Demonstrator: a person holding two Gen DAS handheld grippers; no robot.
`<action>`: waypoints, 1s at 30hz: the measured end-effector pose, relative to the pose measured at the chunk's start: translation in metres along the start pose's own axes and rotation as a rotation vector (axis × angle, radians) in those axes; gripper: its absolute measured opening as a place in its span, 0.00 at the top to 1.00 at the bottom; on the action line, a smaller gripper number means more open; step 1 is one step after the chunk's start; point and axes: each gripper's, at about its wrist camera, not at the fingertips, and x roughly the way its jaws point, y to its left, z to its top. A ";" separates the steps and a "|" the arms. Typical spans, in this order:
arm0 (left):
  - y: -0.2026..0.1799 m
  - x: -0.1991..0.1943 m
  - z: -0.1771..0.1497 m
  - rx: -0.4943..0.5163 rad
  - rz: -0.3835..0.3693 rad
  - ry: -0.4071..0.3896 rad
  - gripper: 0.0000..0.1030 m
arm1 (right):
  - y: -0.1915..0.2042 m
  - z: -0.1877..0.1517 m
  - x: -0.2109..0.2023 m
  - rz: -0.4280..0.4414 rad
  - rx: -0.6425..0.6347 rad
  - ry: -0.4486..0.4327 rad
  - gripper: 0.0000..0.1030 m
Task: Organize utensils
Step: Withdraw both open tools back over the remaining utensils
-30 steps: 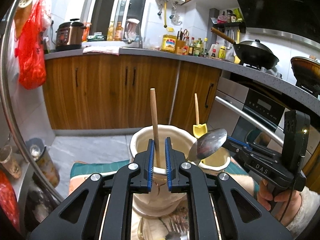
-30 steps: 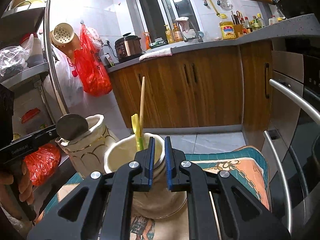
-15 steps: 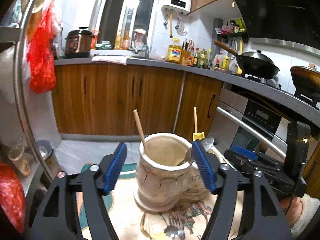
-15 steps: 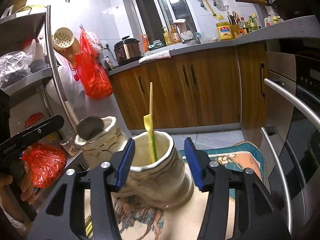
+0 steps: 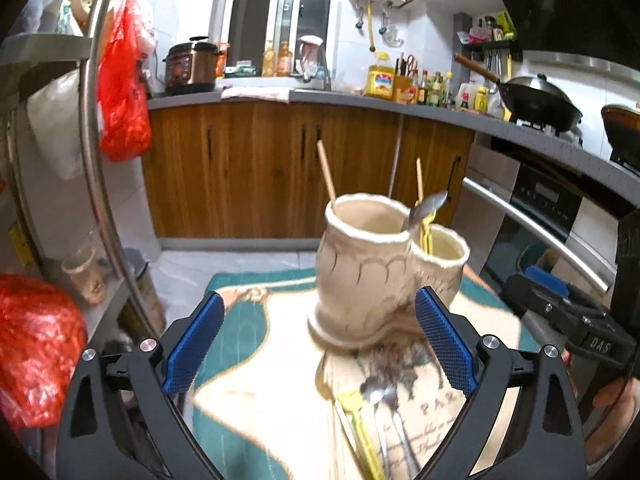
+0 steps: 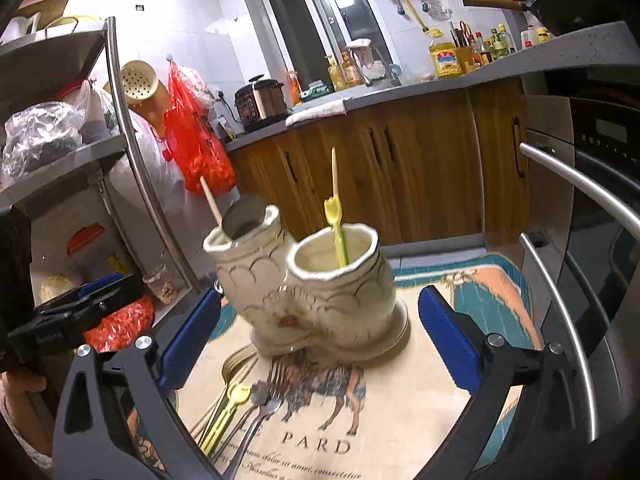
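A cream two-cup ceramic holder (image 5: 372, 268) (image 6: 320, 288) stands on a printed cloth. One cup holds a wooden chopstick (image 5: 326, 172) (image 6: 210, 200) and a metal spoon (image 5: 426, 208) (image 6: 242, 220); the other holds a yellow-handled utensil (image 5: 424, 228) (image 6: 336, 224). Loose forks, spoons and yellow utensils (image 5: 376, 412) (image 6: 248, 404) lie on the cloth in front of the holder. My left gripper (image 5: 316, 344) is open and empty, back from the holder. My right gripper (image 6: 318, 340) is open and empty, also back from it. Each gripper shows in the other's view, the right one (image 5: 568, 320) and the left one (image 6: 80, 304).
The cloth (image 6: 440, 420) covers a small table. A metal rack post (image 5: 94, 152) and shelves with bags stand at left. An oven with bar handles (image 6: 576, 184) is close on the right. Wooden cabinets (image 5: 260, 168) and a loaded counter lie behind.
Both grippers opened, letting go of the chopstick and spoon into the left cup, then drew back from the holder. The loose utensils on the cloth came into view.
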 end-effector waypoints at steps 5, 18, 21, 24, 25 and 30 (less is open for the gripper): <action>0.007 0.000 -0.017 -0.001 0.019 0.025 0.07 | 0.004 -0.018 0.009 -0.035 -0.025 0.044 0.05; 0.031 0.021 -0.057 -0.010 0.047 0.127 0.07 | 0.018 -0.052 0.040 -0.065 -0.105 0.226 0.05; 0.034 0.026 -0.062 -0.018 0.045 0.158 0.07 | 0.027 -0.059 0.045 -0.042 -0.131 0.280 0.09; 0.034 0.028 -0.065 -0.017 0.039 0.177 0.07 | 0.039 -0.067 0.050 -0.017 -0.167 0.334 0.19; 0.033 0.029 -0.066 -0.013 0.037 0.183 0.07 | 0.043 -0.070 0.052 -0.007 -0.177 0.356 0.24; 0.031 0.034 -0.069 0.003 0.029 0.206 0.07 | 0.060 -0.084 0.061 0.007 -0.222 0.434 0.48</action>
